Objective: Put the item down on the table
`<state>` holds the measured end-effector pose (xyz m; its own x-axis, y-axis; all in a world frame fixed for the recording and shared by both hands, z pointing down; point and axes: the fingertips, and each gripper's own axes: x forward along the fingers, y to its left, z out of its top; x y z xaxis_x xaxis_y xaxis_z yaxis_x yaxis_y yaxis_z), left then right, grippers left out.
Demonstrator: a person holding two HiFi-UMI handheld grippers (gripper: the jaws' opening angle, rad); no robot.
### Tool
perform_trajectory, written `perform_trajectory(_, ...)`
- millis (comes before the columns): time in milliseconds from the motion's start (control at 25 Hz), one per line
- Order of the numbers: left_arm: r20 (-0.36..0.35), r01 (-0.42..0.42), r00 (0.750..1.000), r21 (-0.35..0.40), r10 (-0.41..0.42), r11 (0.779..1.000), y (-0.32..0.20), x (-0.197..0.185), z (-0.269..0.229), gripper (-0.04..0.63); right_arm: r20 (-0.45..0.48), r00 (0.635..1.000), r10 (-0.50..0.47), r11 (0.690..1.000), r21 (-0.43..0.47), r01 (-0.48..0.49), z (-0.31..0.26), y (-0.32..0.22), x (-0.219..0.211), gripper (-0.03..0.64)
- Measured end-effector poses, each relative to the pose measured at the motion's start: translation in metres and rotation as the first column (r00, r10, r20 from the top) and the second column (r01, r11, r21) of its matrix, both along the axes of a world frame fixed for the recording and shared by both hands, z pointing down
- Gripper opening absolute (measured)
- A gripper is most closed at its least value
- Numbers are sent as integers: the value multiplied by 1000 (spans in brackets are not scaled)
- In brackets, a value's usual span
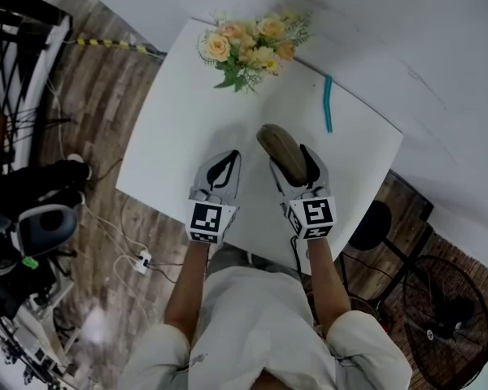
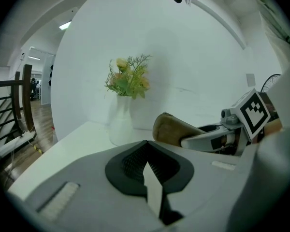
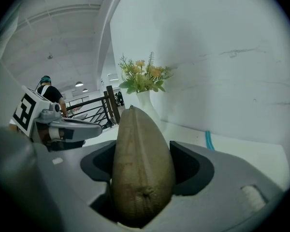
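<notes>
A tan, olive-brown soft pouch [image 1: 278, 149] stands on edge between the jaws of my right gripper [image 1: 291, 167], which is shut on it above the near half of the white table [image 1: 179, 128]. In the right gripper view the pouch [image 3: 141, 166] fills the gap between the dark pads and sticks out past the fingertips. Beside it on the left, my left gripper [image 1: 226, 162] holds nothing and its jaws meet at the tips. The left gripper view shows those closed jaws [image 2: 146, 148], with the pouch [image 2: 171, 128] and the right gripper [image 2: 217, 137] off to the right.
A white vase of peach and yellow flowers [image 1: 248, 45] stands at the table's far edge, and a teal stick [image 1: 328, 102] lies at the far right. White walls enclose the far corner. Cables and a power strip [image 1: 142, 260] lie on the wooden floor at left; a fan [image 1: 447, 319] stands at right.
</notes>
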<state>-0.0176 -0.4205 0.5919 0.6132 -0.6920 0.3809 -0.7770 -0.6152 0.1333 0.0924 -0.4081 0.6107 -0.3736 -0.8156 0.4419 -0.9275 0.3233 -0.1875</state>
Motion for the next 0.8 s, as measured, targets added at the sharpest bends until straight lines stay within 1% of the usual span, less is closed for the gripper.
perform_trajectory(320, 9, -8, 1000, -54, 9, 998, -4, 7, 35, 20, -19, 1000, -14, 997, -71, 13, 41, -5, -2, 318)
perform_trajectory(800, 19, -6, 1000, -98, 8, 995, -6, 11, 57, 20, -9, 999, -31, 988, -149, 29, 74, -10, -5, 319)
